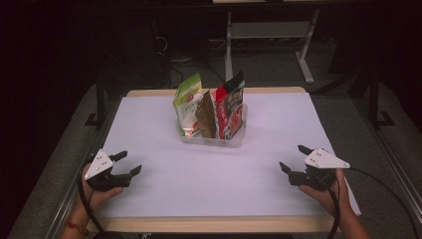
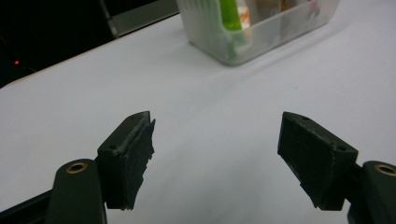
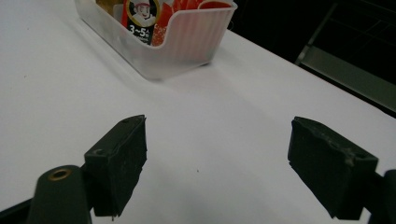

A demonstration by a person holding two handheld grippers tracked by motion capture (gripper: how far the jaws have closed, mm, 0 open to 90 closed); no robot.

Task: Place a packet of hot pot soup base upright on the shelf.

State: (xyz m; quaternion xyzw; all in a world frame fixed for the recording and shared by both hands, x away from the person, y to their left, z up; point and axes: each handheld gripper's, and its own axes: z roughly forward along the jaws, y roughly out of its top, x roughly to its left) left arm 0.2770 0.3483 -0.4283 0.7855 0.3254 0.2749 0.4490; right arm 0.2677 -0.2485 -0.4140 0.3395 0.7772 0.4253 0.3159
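High view first: a white worktop [image 1: 164, 189] with a clear plastic tub [image 1: 214, 140] sitting near its far edge, about in the middle. Three snack bags stand up in the tub, side by side. A green and white bag [image 1: 187, 102] is on the left, a brown bag [image 1: 205, 118] is in the middle, and a red, white and black bag [image 1: 230, 107] is on the right.

On the near left, a hand holds the left gripper [image 1: 127, 165] low over the worktop. Its jaws are wide apart and nothing is between them. On the near right, the other hand holds the right gripper [image 1: 294, 158], and its jaws are wide apart too, with nothing in them. Both grippers are well away from the tub and point toward it.

Left gripper view shows the two black jaws over bare white, with the corner of the tub [image 2: 261, 39] far ahead and the green bag [image 2: 232, 16] inside it.

Right gripper view shows the same tub [image 3: 184, 44] far ahead, with the red bag [image 3: 144, 21] behind its wall.
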